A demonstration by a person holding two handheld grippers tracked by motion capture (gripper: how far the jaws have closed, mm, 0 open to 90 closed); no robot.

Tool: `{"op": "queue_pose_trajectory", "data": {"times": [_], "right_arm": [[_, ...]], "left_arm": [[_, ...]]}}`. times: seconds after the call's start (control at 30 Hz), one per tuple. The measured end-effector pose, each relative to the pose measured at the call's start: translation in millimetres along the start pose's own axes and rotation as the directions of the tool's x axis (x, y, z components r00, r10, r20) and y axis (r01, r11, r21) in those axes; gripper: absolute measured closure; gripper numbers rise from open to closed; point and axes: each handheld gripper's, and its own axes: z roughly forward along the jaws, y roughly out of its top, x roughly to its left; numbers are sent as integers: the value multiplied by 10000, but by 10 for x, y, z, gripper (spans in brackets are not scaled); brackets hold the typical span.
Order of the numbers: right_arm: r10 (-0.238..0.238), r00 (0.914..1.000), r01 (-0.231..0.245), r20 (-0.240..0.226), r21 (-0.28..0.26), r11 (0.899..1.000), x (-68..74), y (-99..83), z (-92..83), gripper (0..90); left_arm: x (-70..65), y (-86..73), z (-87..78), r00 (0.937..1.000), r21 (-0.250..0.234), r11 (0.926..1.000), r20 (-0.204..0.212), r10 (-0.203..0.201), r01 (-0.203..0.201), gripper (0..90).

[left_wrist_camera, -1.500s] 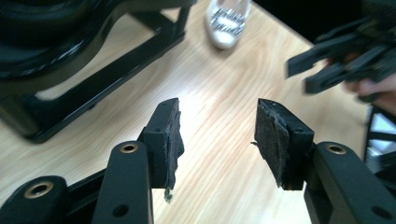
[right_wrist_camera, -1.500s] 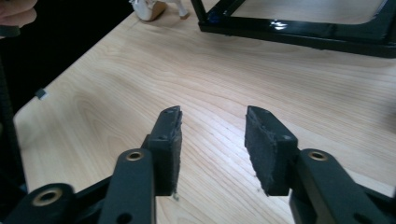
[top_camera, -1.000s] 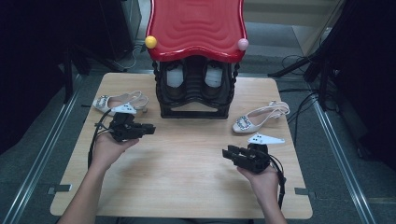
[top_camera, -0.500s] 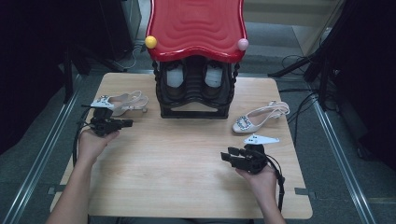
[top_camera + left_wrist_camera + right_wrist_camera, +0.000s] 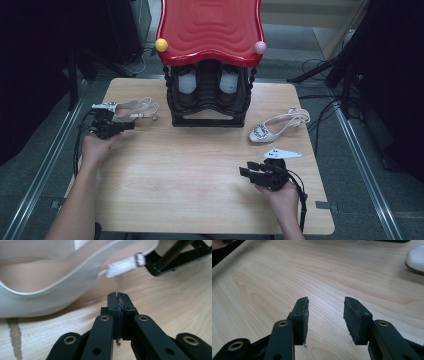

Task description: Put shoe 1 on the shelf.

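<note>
Your left gripper (image 5: 117,296) has moved out to the left slingback shoe (image 5: 131,108), and its jaws have just closed on nothing; the shoe lies just ahead of the shut tips, untouched. You'd likely need to reopen them to grasp it. Your right gripper (image 5: 325,308) has opened wider than before, empty, over bare table (image 5: 190,165).

Two black grippers are being shown, the left gripper (image 5: 127,125) and the right gripper (image 5: 243,171), each built of linked bars pinned with brass-ringed rivets. A black cable is being trailed from each. A pale three-cornered plate is being carried on top of each, and the forearms are being left bare.
</note>
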Motion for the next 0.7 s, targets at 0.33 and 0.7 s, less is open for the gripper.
{"op": "queue_pose_trajectory", "data": {"times": [0.33,0.7], "right_arm": [[340,9989,-336,335,-103,9994,-61,-99,-116,563],[279,9993,-281,251,50,9996,-62,-105,-80,562]], "left_arm": [[202,0,96,9991,31,9992,-80,-410,411,897],[292,-24,53,9973,5,9976,-234,-695,695,900]]}}
